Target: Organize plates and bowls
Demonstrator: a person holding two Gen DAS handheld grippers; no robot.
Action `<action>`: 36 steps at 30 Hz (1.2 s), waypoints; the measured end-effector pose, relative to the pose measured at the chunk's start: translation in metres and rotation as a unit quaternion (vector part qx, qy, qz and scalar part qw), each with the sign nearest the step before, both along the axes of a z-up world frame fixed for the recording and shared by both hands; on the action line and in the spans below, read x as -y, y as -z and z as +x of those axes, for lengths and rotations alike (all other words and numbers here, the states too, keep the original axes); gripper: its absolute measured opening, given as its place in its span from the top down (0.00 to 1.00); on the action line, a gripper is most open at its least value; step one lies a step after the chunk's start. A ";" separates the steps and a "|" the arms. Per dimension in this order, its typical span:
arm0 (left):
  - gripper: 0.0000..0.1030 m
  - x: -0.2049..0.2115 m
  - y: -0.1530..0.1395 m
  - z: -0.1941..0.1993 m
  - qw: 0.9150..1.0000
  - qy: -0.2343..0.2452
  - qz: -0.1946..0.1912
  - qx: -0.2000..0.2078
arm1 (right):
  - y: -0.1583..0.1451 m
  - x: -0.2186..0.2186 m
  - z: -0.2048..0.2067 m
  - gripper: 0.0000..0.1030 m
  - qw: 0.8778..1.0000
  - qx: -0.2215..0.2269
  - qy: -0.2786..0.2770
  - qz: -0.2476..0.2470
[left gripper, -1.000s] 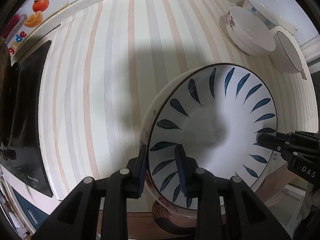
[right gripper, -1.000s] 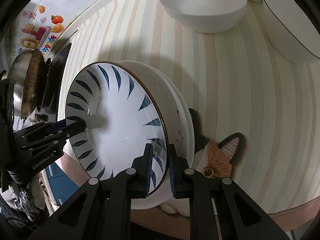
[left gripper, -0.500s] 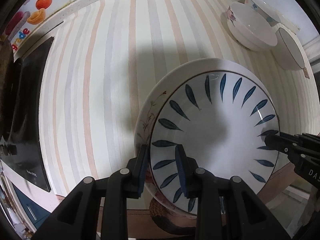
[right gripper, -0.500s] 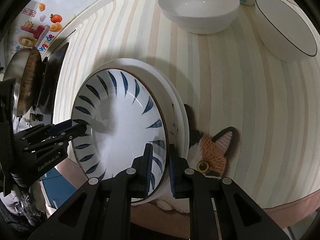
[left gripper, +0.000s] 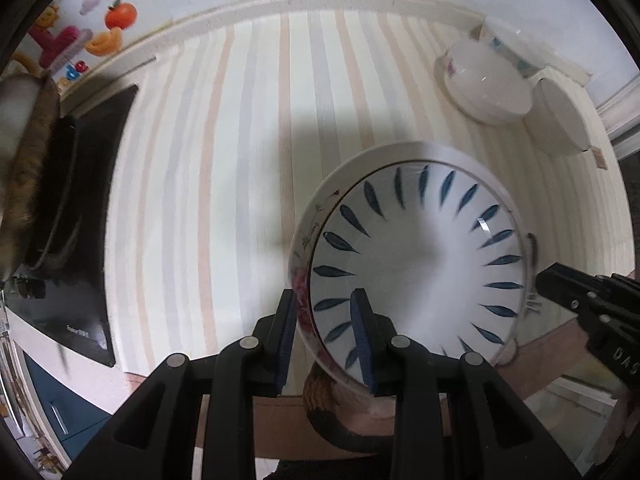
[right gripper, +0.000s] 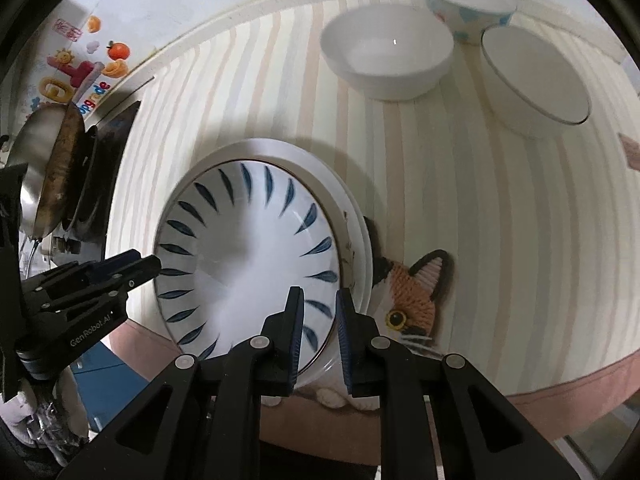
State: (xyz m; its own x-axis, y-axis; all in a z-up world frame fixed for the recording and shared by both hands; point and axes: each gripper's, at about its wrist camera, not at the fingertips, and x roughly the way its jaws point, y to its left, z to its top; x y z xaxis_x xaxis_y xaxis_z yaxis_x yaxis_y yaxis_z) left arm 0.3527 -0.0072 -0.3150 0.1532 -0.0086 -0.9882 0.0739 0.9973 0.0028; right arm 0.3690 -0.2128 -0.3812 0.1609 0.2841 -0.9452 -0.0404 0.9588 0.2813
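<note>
While the blue-leaf plate (left gripper: 420,264) sits nested on the white flowered plate (left gripper: 305,240) under it, you're at the letting-go end of the stacking step. Your left gripper (left gripper: 326,336) straddles the near rim of the stack, one pad outside the flowered plate and one on the blue-leaf face; it looks clamped there. Your right gripper (right gripper: 318,332) is across the opposite rim and its jaws are opening, the rim between the pads with a sliver of gap showing, so that side reads as released. The stack rests on the striped tablecloth (right gripper: 460,208), partly over the cat-shaped mat (right gripper: 416,292) at the table's front edge. Three bowls wait at the far side: the plain white bowl (right gripper: 386,56), the dotted bowl (right gripper: 468,8) behind it, and the dark-rimmed bowl (right gripper: 536,80) tipped on its side. Next, I'd say, free the left pads cleanly without dragging the top plate, then go for the bowls.
</note>
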 end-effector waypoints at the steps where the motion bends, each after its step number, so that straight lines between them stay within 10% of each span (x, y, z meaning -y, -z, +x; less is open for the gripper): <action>1: 0.75 0.000 -0.008 -0.003 1.000 0.000 -0.003 0.008 | -0.005 -0.001 -0.004 0.79 1.000 0.003 -0.001 -0.004; 9: 0.66 -0.004 -0.076 -0.044 0.997 0.005 -0.020 0.072 | -0.066 -0.014 -0.049 0.43 0.998 0.052 0.011 -0.016; 15: 0.21 -0.010 -0.110 -0.077 0.993 0.009 -0.029 0.112 | -0.114 -0.017 -0.087 0.17 0.995 0.095 0.024 -0.018; 36: 0.13 -0.028 -0.187 -0.175 0.981 -0.003 -0.032 0.194 | -0.232 -0.036 -0.212 0.04 0.973 0.212 0.067 -0.053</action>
